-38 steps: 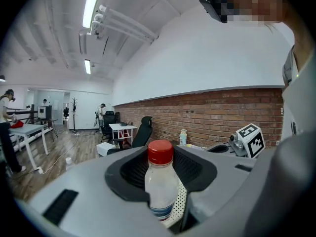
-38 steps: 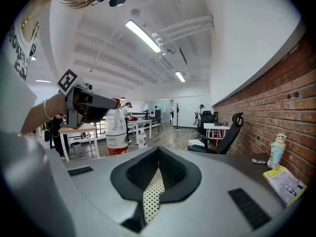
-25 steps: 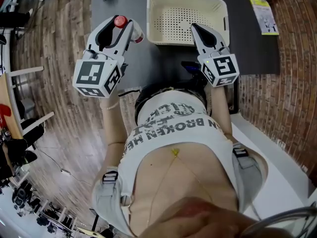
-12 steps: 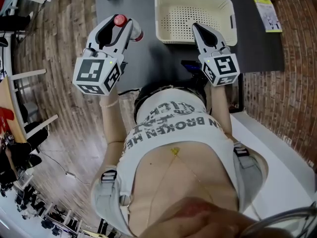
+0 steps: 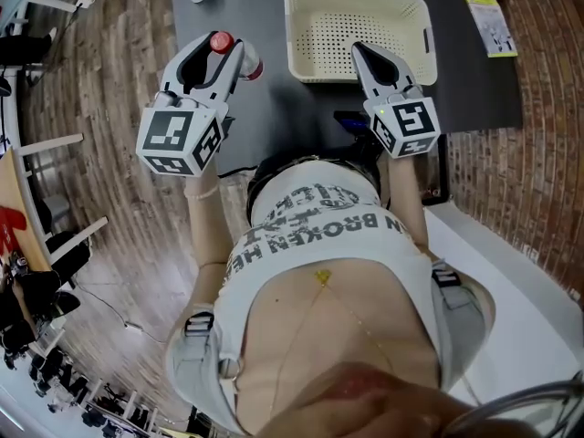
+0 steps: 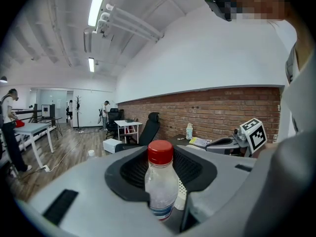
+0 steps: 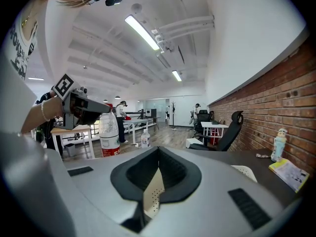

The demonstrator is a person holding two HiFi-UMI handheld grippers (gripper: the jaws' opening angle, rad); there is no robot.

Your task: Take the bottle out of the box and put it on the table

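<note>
Probably an open-plan office or lab: brick wall (image 6: 212,110), white desks (image 6: 128,124), swivel chairs (image 6: 150,127), strip lights (image 6: 98,4).

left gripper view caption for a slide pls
Left gripper clamped on an upright red-capped bottle, brick wall beyond.

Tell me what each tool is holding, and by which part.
Left tool: the red-capped bottle, gripped around its body below the cap. Right tool: apparently the near wall of the basket.

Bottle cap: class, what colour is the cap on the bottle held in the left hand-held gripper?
Red; the cap shows best in the left gripper view.
</note>
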